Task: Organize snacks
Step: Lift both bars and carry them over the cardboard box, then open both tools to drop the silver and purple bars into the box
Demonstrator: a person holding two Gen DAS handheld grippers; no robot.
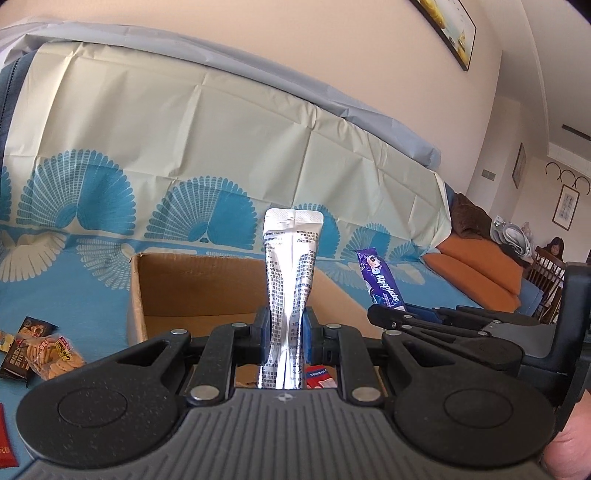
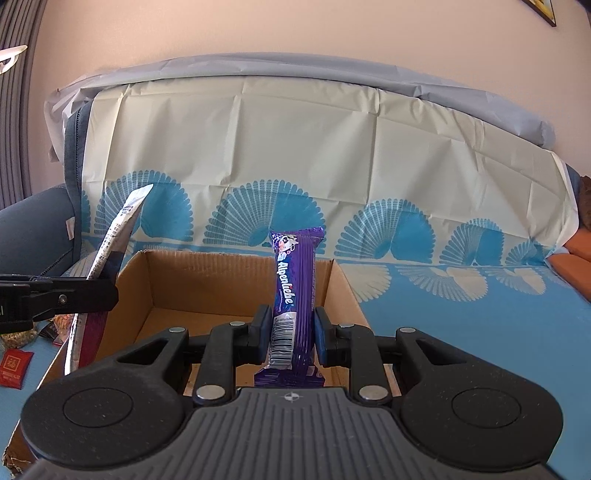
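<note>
Two snacks were in our grip at once: left gripper [image 1: 284, 334] had its jaws clamped on a silver sachet [image 1: 291, 266], held upright, and right gripper [image 2: 290, 332] had its jaws clamped on a purple Alpenliebe stick [image 2: 295, 280], also upright. Both hung over the open cardboard box [image 2: 207, 284] on the sofa w/ the blue fan-print cover [image 2: 461, 295], prob. so each could drop straight in. Other packets [image 1: 44, 350] lay left of the box, still unsorted

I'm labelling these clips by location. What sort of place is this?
Probably a home living room: a sofa with orange cushions, framed pictures on the wall, and a dining chair further back.
</note>
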